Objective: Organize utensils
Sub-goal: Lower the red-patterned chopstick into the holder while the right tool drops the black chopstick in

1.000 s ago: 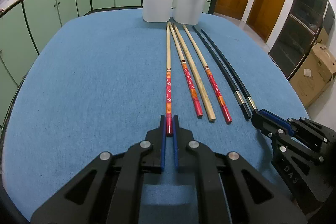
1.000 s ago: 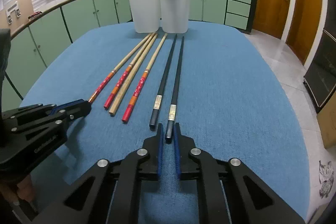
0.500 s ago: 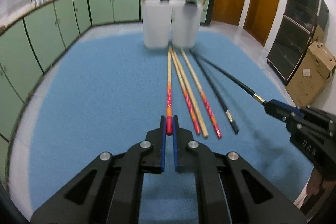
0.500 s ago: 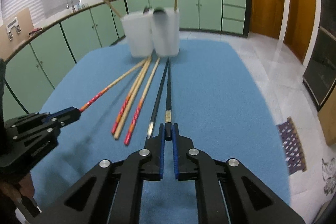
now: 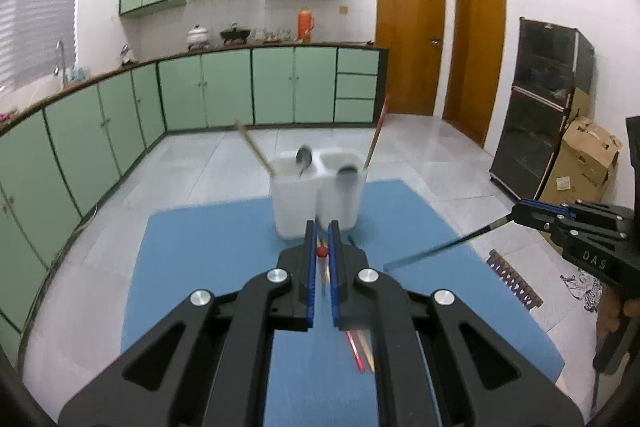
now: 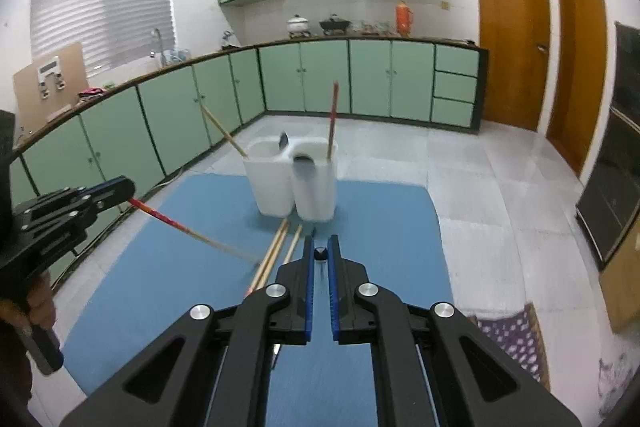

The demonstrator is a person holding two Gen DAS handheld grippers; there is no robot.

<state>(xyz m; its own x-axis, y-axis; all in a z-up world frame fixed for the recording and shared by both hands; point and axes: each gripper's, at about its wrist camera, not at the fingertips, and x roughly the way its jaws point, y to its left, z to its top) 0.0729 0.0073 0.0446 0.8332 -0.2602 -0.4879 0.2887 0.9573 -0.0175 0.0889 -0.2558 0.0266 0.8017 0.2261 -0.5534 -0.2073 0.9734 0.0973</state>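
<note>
We hold both tools raised above the blue worktop [image 5: 208,247]. Our left tool [image 5: 321,227] clamps the red-ended chopstick [image 6: 168,221]; our right tool [image 6: 320,241] clamps the black chopstick [image 5: 448,247], both angled down toward the white holders [image 6: 292,179] mid-frame.

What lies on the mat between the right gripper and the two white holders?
In the right wrist view, between the right gripper and the white holders lie the far ends of the wooden chopsticks on the blue mat.
</note>
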